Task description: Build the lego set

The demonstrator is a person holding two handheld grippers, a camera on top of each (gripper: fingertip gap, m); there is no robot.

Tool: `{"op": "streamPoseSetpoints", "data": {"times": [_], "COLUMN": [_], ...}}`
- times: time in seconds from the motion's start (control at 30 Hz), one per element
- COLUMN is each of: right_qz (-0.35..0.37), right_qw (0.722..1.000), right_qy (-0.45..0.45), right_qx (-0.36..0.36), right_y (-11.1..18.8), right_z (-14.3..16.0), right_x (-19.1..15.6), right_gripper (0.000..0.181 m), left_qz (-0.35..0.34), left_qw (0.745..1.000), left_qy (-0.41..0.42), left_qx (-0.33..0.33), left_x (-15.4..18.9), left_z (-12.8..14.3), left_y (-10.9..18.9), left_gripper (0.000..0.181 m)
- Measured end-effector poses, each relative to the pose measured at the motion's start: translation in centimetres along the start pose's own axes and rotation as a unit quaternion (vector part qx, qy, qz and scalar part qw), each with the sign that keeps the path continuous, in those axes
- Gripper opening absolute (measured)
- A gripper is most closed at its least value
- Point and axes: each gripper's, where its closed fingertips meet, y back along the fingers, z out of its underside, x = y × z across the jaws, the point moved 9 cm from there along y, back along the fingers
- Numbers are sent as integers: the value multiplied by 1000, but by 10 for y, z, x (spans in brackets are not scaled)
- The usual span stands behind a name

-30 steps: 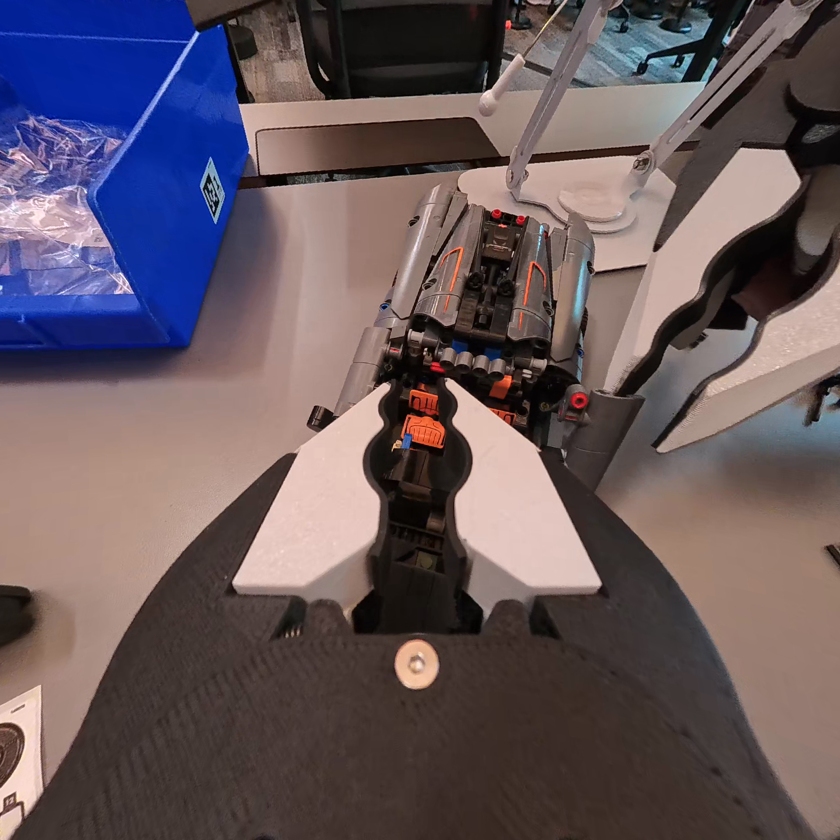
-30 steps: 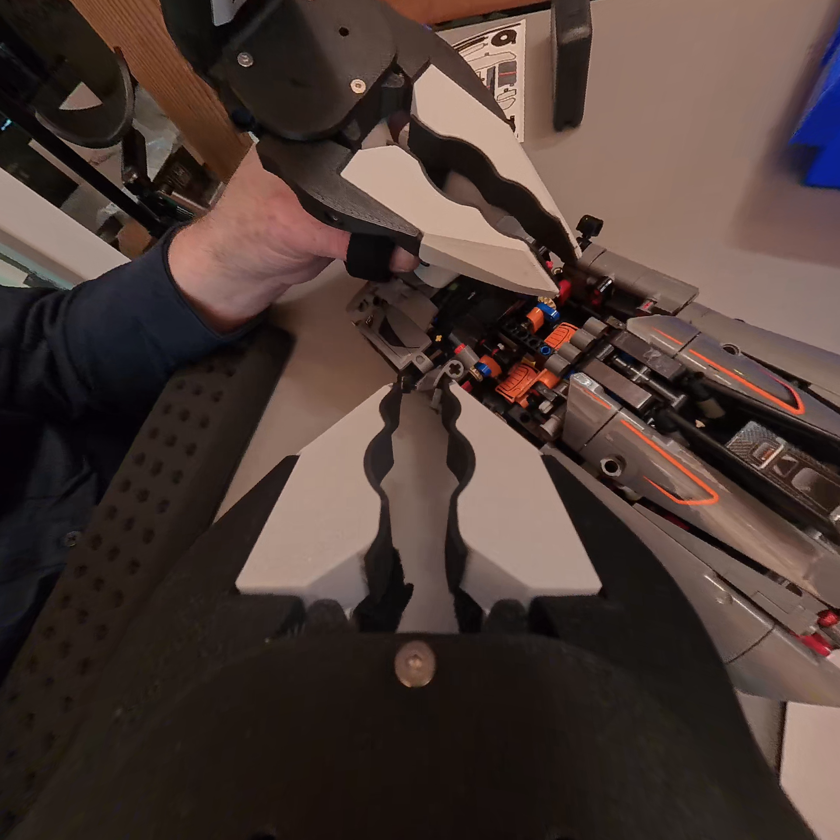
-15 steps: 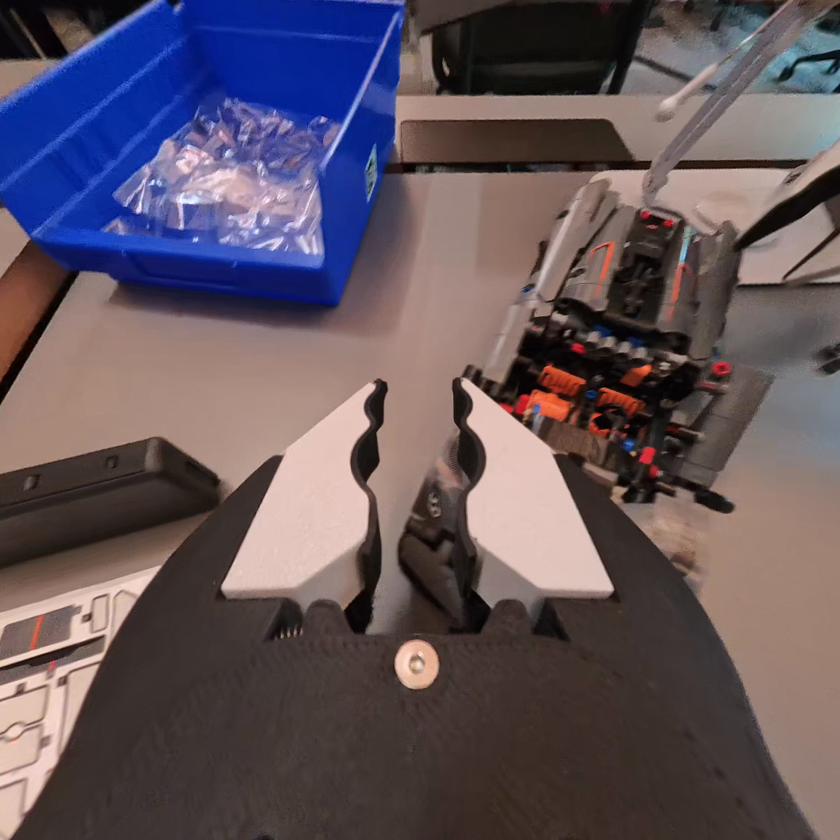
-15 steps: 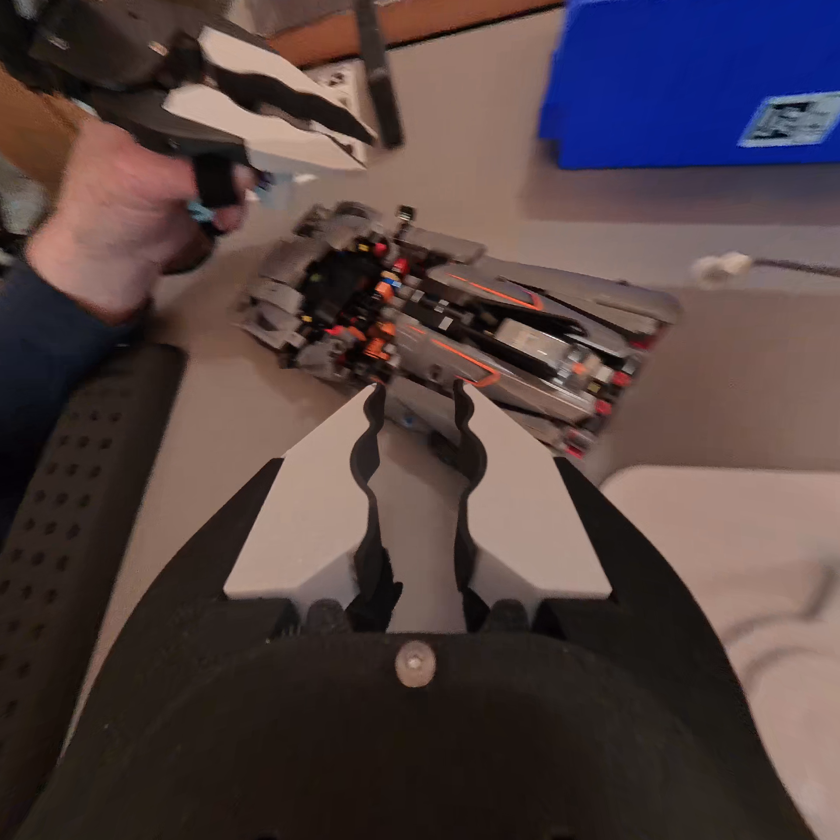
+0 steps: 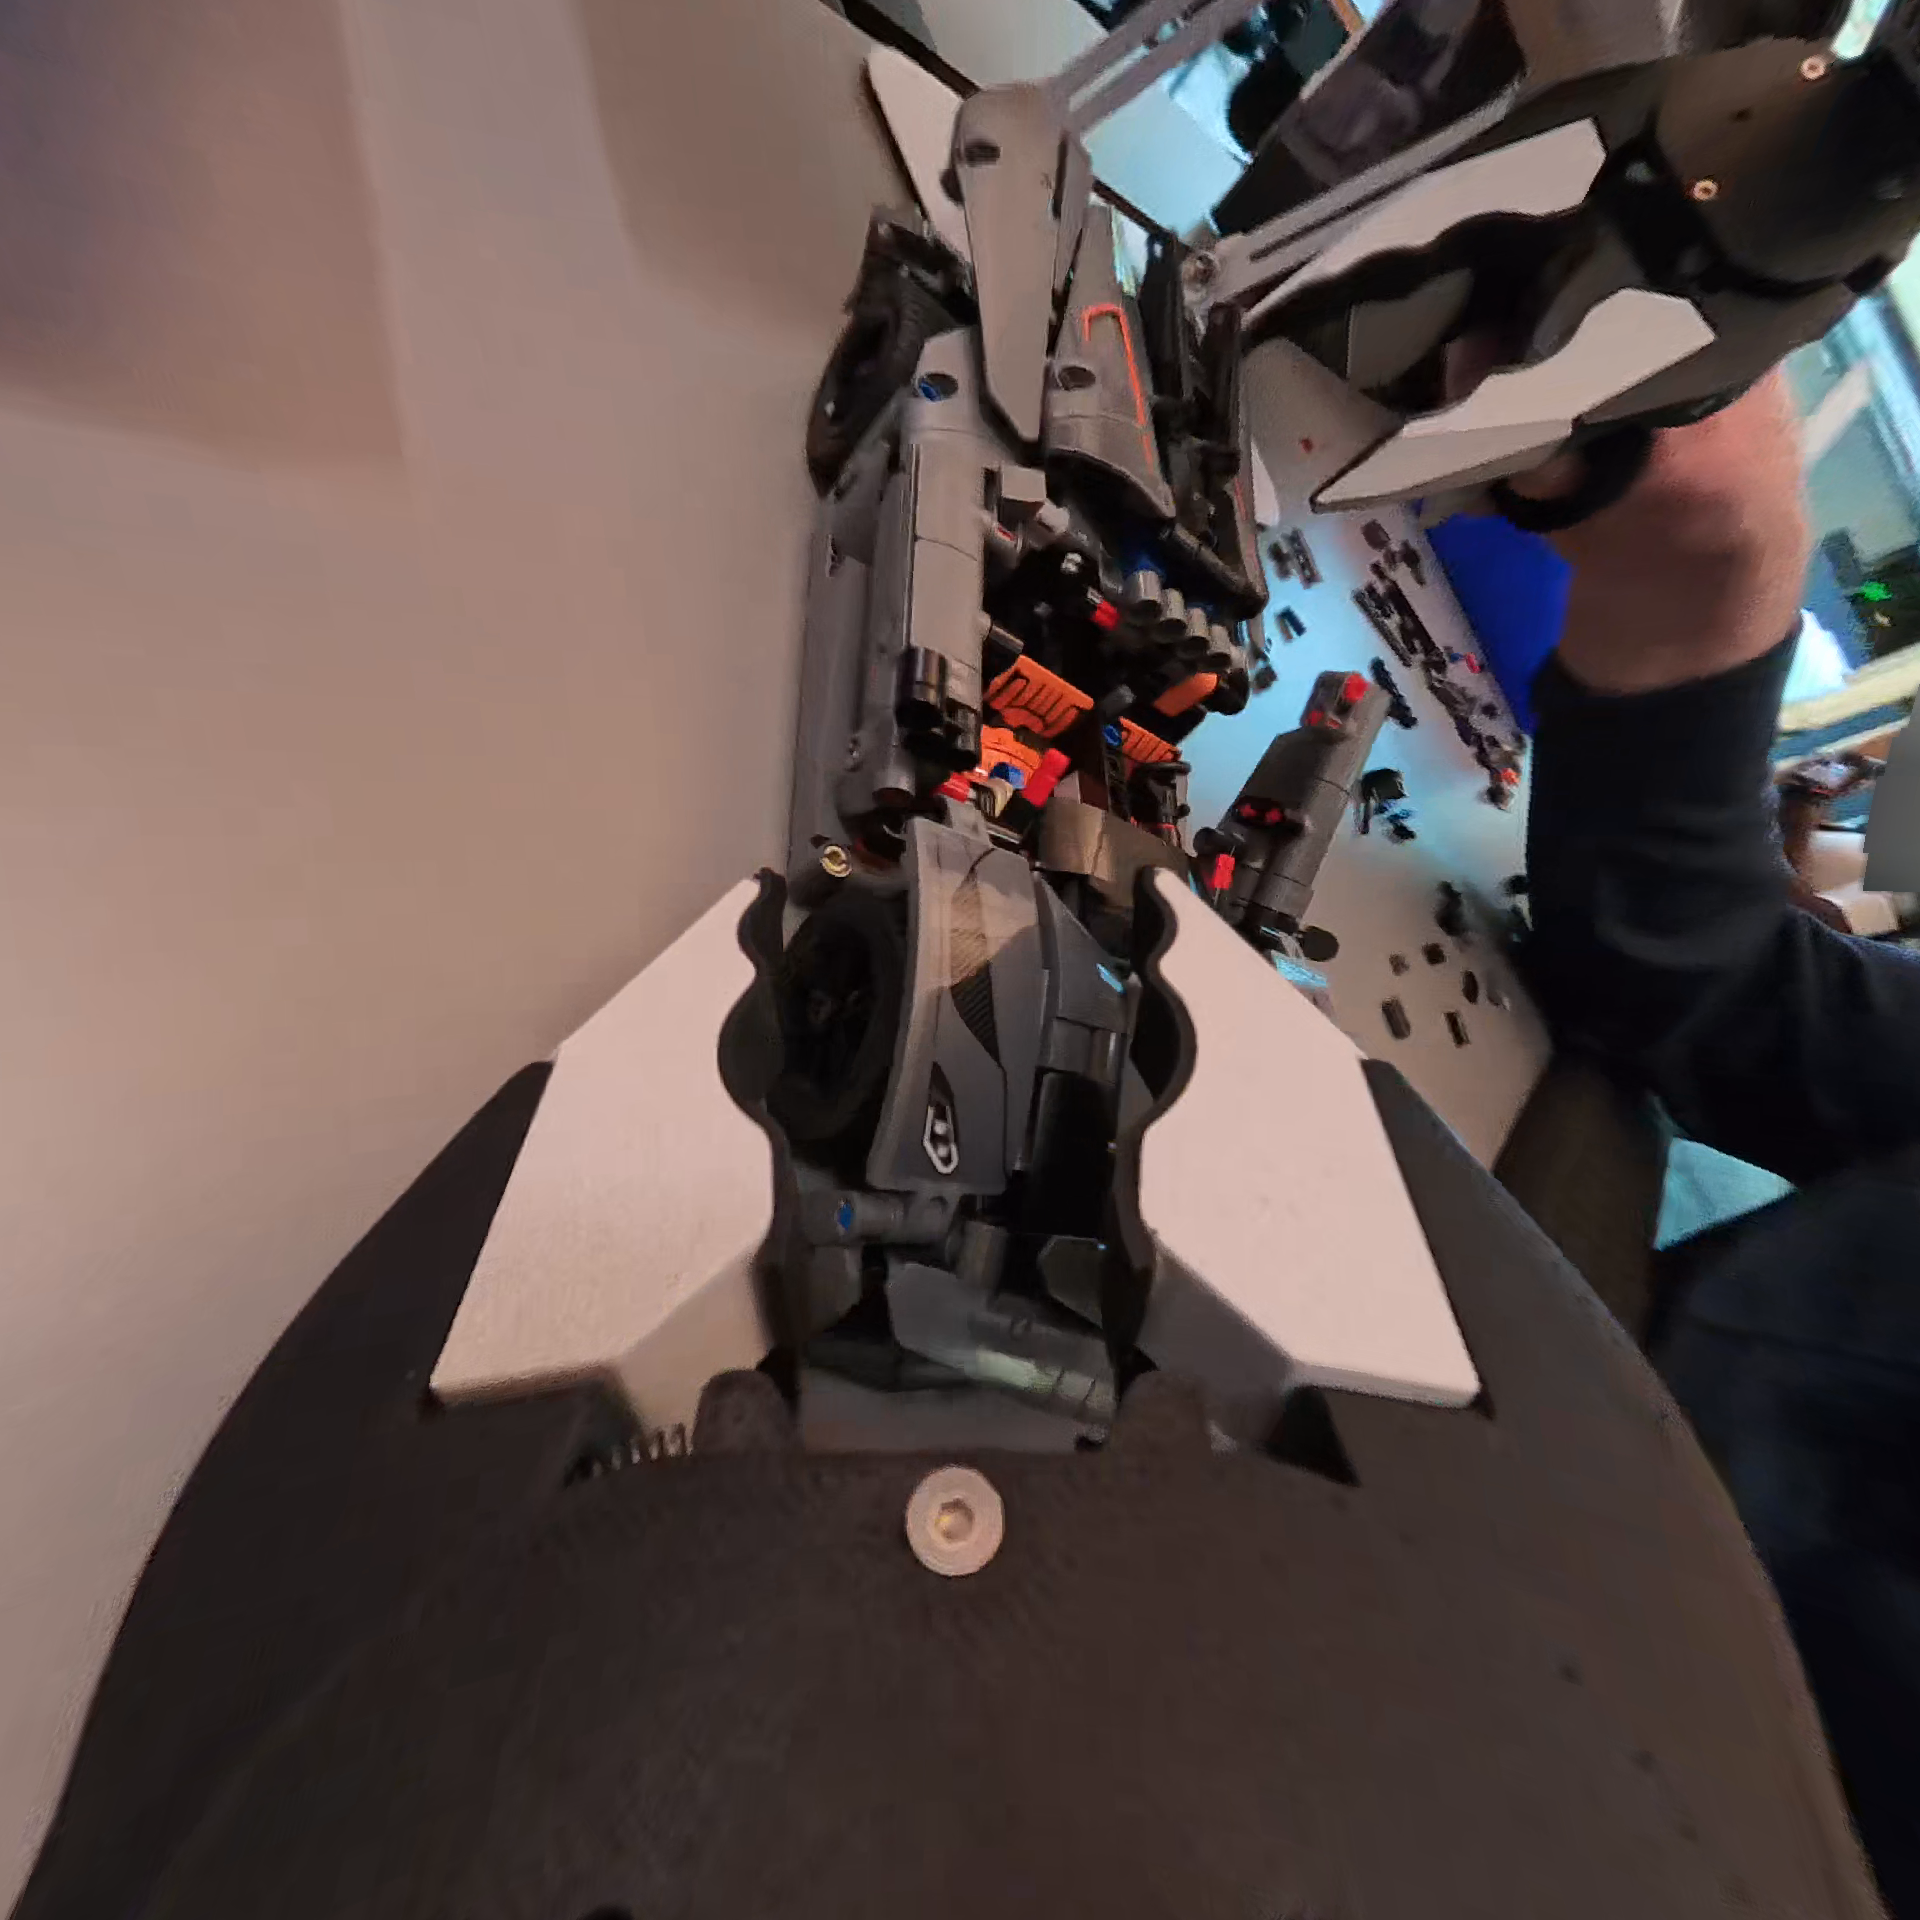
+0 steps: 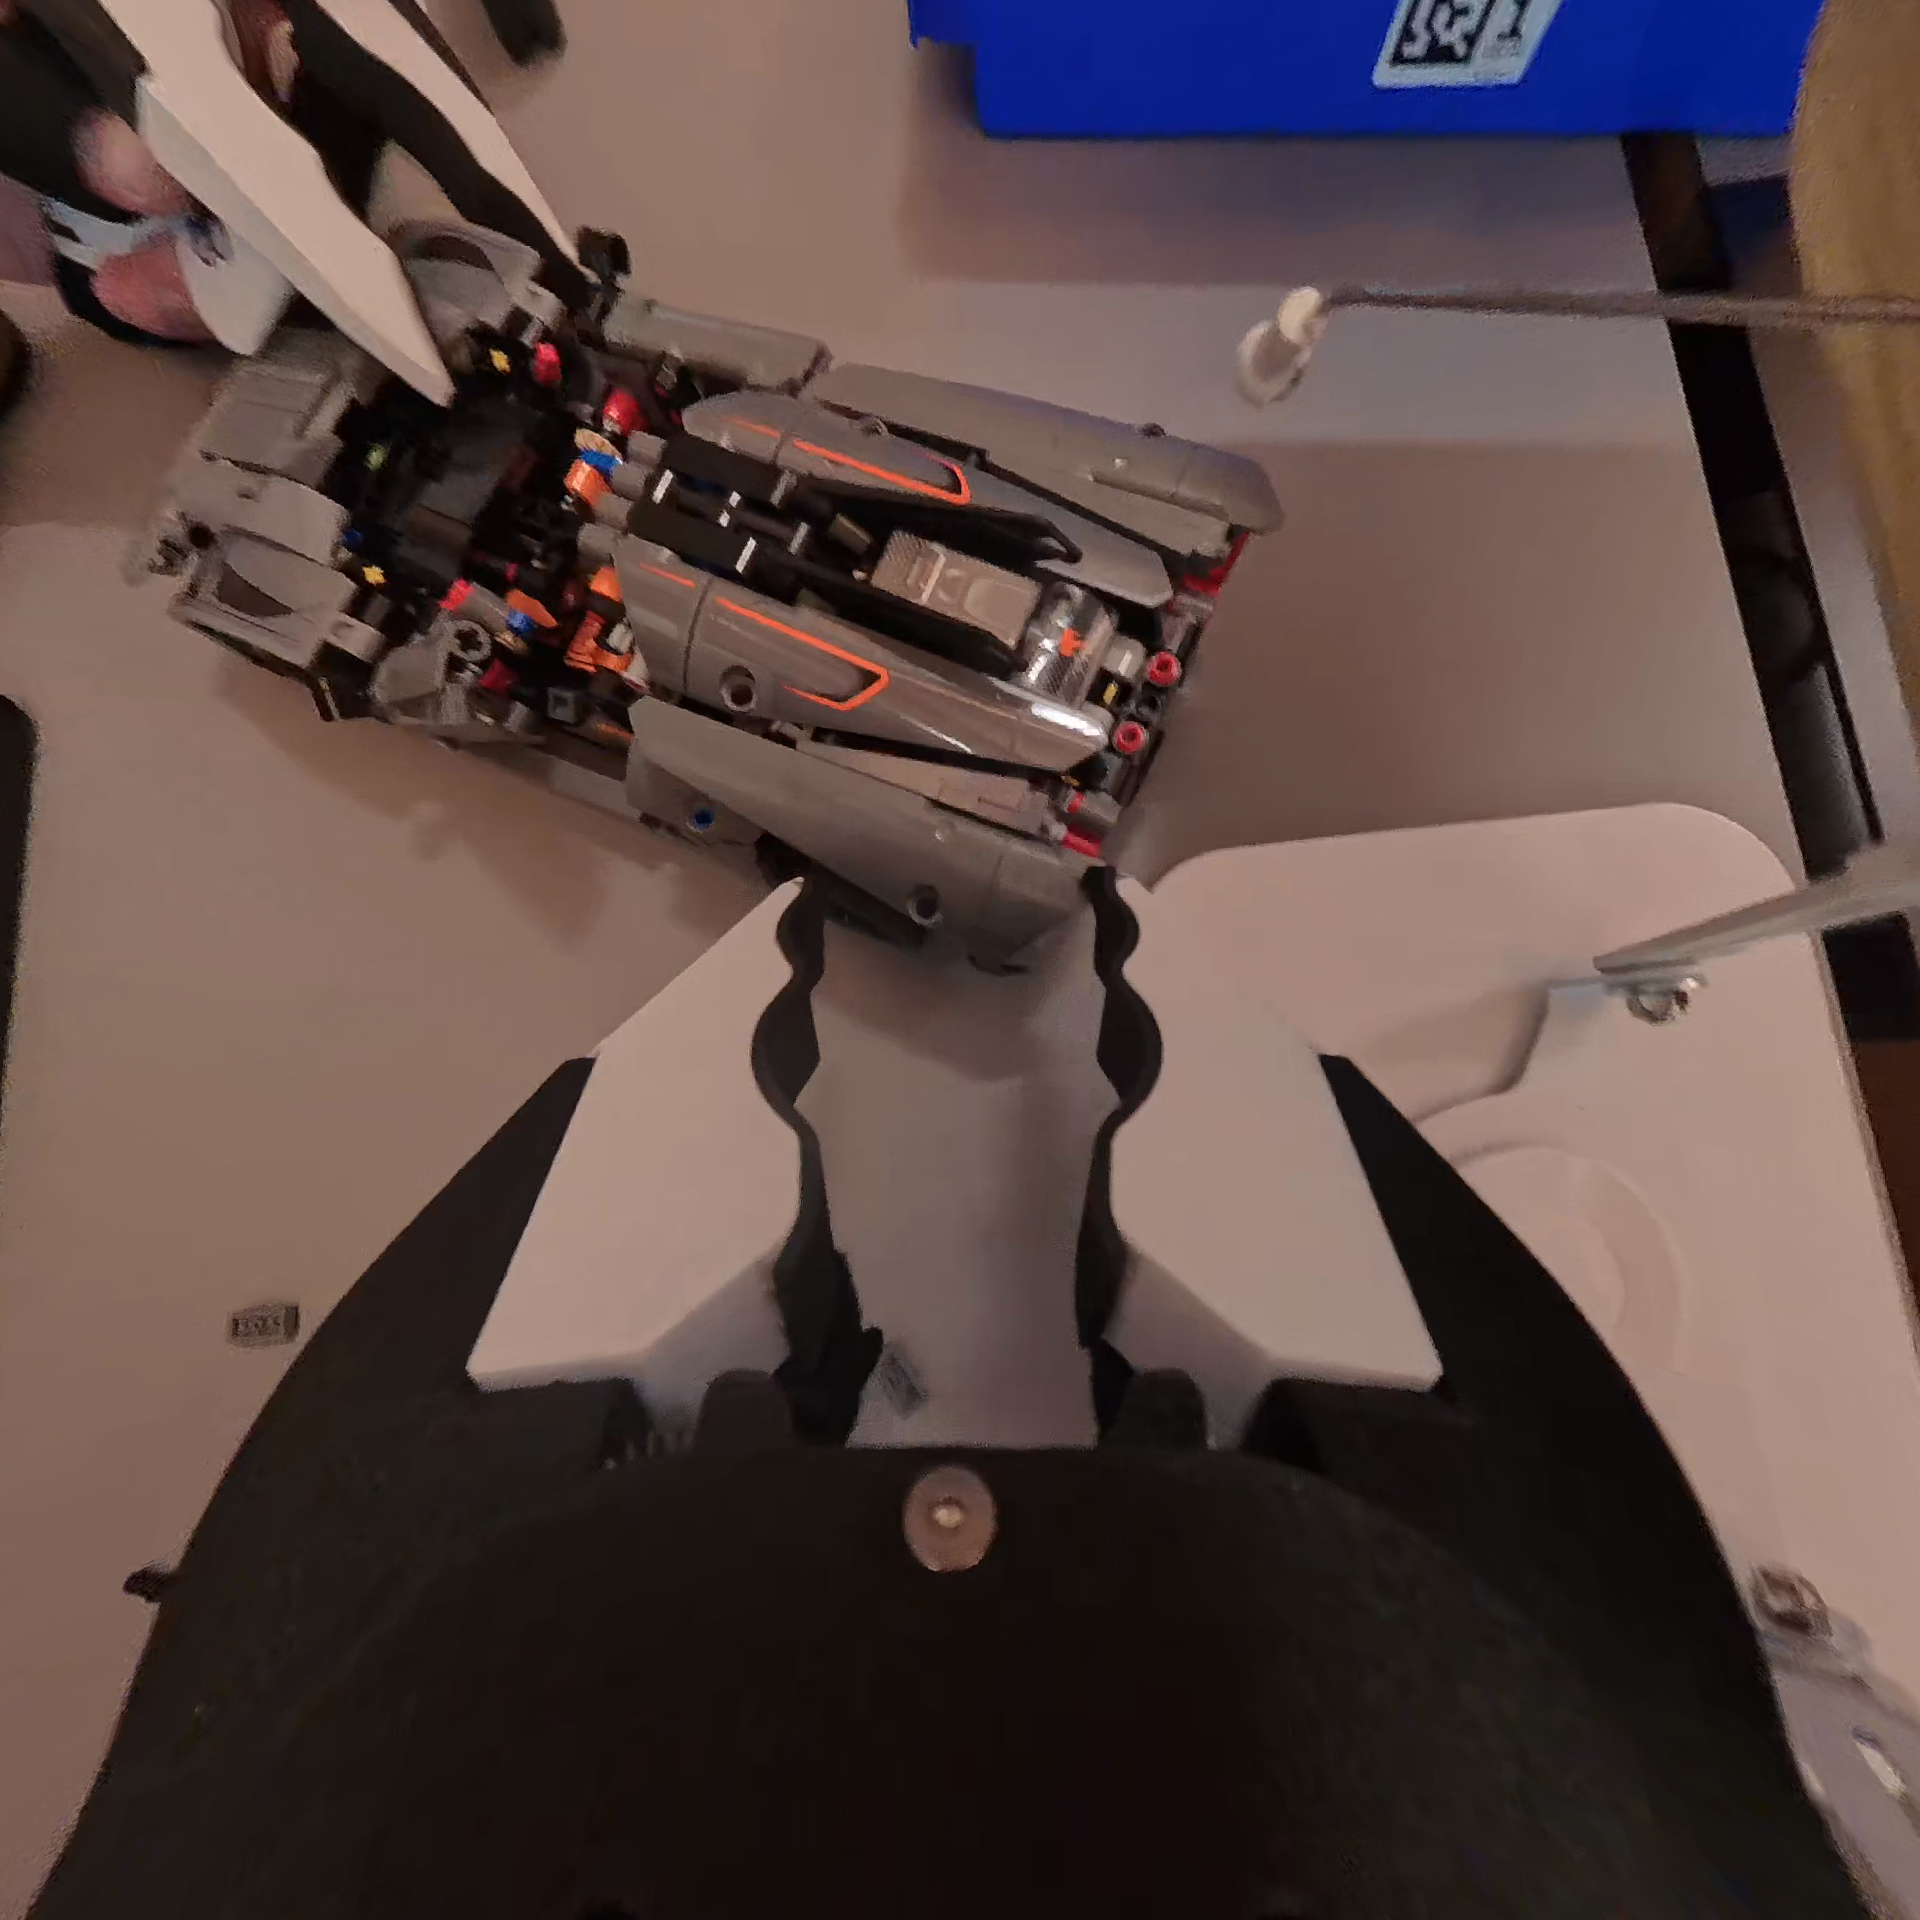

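Note:
The grey, black and orange lego car [image 6: 831, 623] lies on the grey table [image 6: 260, 1039]. My left gripper [image 5: 951, 894] is rolled on its side and open wide. The car's front corner [image 5: 966, 1039], a fender with a headlight and a black wheel, sits between its fingers; I cannot tell whether the pads touch it. It also shows in the right wrist view [image 6: 499, 322] at the car's front. My right gripper [image 6: 945, 883] is open and empty, with its tips just short of the car's rear side. It shows in the left wrist view [image 5: 1455, 343], held by a hand.
A blue bin [image 6: 1351, 62] stands beyond the car. A white base plate [image 6: 1455, 1039] with metal stand arms lies by the car's rear. A grey sub-assembly [image 5: 1299, 800] and several loose pieces [image 5: 1434, 644] lie beside the car. A dark sleeve [image 5: 1714, 883] is on the right.
My left gripper came back from near the blue bin to the car's front, rolled sideways and opened wider. My right gripper moved to the car's rear side and opened wider.

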Motion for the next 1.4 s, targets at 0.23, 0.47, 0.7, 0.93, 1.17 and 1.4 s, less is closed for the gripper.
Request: {"op": "streamPoseSetpoints", "data": {"times": [0.23,0.47,0.7,0.93,1.17,1.4], "right_qz": [-24,-55,-50,-49,-52,-50], "right_qw": [996,995,996,995,995,995], "right_qy": [-56,-57,-60,-72,-67,-48], "right_qx": [-69,-58,-48,-44,-44,-67], "right_y": [-17,-42,-43,-40,-37,-29], "right_z": [24,27,30,33,36,42], "right_x": [13,9,13,18,20,23], "right_gripper": [71,63,64,64,63,61], "left_qz": [25,37,77,75,128,149], "left_qw": [999,999,996,995,985,979], "left_qy": [9,18,39,69,87,64], "left_qx": [-27,-26,-19,8,76,122], "left_x": [-3,-5,-1,5,11,28], "left_z": [-4,-5,-4,-2,-3,-12], "left_y": [-7,-10,-11,-16,-9,-9], "left_gripper": [62,59,56,59,49,47]}}
